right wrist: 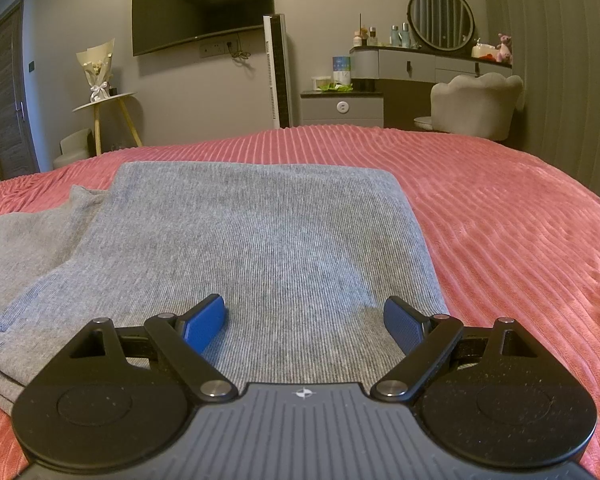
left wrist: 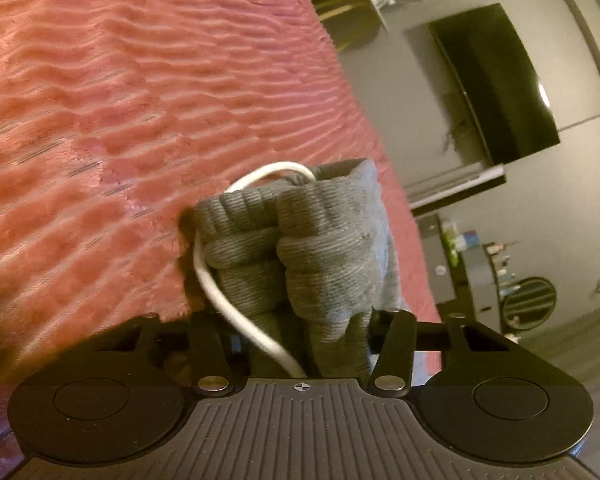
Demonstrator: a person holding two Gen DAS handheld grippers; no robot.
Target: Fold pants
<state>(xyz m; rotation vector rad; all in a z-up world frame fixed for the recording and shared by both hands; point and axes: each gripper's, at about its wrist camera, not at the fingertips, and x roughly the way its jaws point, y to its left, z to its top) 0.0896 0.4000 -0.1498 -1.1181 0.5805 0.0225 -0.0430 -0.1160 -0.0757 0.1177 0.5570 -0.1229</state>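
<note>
The left tool [left wrist: 300, 320] grips a bunched gray waistband [left wrist: 296, 248] with its white drawstring [left wrist: 220, 292], raised above the pink ribbed bedspread [left wrist: 120, 100]. The right tool [right wrist: 304, 320] stands wide, its 2 blue pads [right wrist: 202, 326] resting on the folded gray pants [right wrist: 252, 232], which lie flat on the bed. Beyond, a wall television [right wrist: 202, 8] and a dressing table [right wrist: 432, 62].
</note>
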